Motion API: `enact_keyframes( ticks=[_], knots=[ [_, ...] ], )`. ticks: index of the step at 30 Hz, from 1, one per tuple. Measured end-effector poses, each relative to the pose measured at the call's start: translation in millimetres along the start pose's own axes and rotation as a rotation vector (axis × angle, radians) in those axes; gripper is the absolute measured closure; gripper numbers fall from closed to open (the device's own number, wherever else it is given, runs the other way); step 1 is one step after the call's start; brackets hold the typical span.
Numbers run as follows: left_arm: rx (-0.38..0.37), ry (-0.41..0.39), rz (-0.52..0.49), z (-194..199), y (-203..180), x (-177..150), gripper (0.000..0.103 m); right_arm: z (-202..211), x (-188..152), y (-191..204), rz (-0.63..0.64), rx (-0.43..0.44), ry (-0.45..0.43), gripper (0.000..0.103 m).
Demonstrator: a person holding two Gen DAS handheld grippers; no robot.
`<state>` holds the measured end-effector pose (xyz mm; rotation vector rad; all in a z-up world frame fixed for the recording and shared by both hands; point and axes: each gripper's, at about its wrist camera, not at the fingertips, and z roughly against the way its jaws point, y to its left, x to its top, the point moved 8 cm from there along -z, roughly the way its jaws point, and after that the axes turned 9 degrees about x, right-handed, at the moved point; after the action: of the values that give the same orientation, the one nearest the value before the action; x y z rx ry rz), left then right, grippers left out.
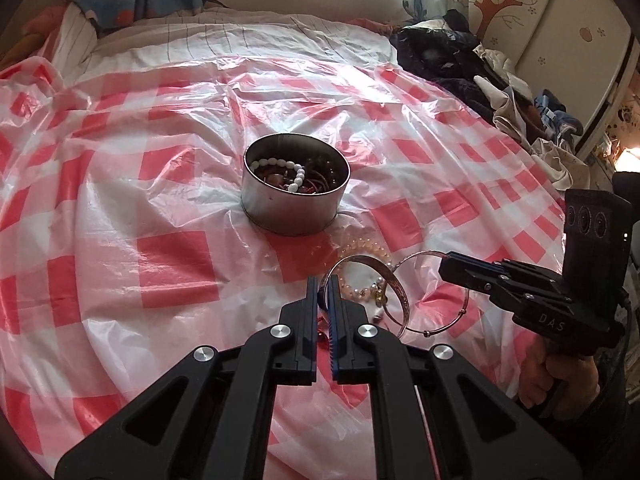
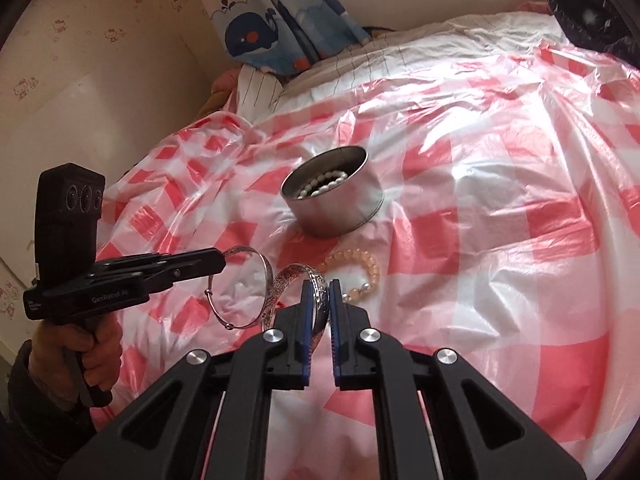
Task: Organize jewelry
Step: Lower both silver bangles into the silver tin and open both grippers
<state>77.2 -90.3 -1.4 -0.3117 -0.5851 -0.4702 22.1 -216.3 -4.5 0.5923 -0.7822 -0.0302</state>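
Note:
My left gripper [image 1: 323,282] is shut on the rim of a silver bangle [image 1: 394,292], which hangs just above the bed. In the right wrist view the same left gripper [image 2: 222,258] holds that bangle [image 2: 244,250], seen through its hole. My right gripper [image 2: 319,284] is shut on a second, engraved silver bangle [image 2: 298,268]. From the left wrist view, the right gripper [image 1: 443,259] holds it as a thin ring [image 1: 426,334]. Beyond both stands a round metal tin [image 1: 294,208] [image 2: 340,208] holding a white bead bracelet [image 1: 298,174]. A peach bead bracelet [image 2: 360,258] lies in front of the tin.
A red-and-white checked plastic sheet [image 1: 160,160] covers the bed. Dark clothes [image 1: 448,56] are piled at its far right edge. A whale-print curtain [image 2: 256,36] hangs at the head end. A person's hand [image 2: 80,344] grips each handle. A pearl bracelet [image 1: 360,292] lies under the bangles.

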Motion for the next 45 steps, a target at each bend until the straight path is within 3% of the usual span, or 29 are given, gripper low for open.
enact_keyframes(
  ticks=[10, 19, 36, 38, 40, 45],
  knots=[
    [0.004, -0.069, 0.121, 2, 15, 29, 0.099, 7, 43, 2, 0.068, -0.098, -0.086, 0.095],
    [0.055, -0.112, 0.236, -5, 46, 61, 0.099, -10, 78, 3, 0.089, -0.104, -0.101, 0.095],
    [0.074, -0.080, 0.212, -51, 42, 97, 0.099, -45, 116, 0, 0.109, -0.100, -0.096, 0.095],
    [0.093, -0.049, 0.180, -62, 38, 98, 0.098, -62, 117, -3, 0.117, -0.113, -0.056, 0.094],
    [0.115, -0.020, 0.165, -71, 38, 95, 0.098, -87, 109, -13, 0.106, -0.126, 0.038, 0.093],
    [0.146, -0.014, 0.180, -65, 48, 87, 0.097, -86, 105, -22, 0.082, -0.138, 0.037, 0.093]
  ],
)
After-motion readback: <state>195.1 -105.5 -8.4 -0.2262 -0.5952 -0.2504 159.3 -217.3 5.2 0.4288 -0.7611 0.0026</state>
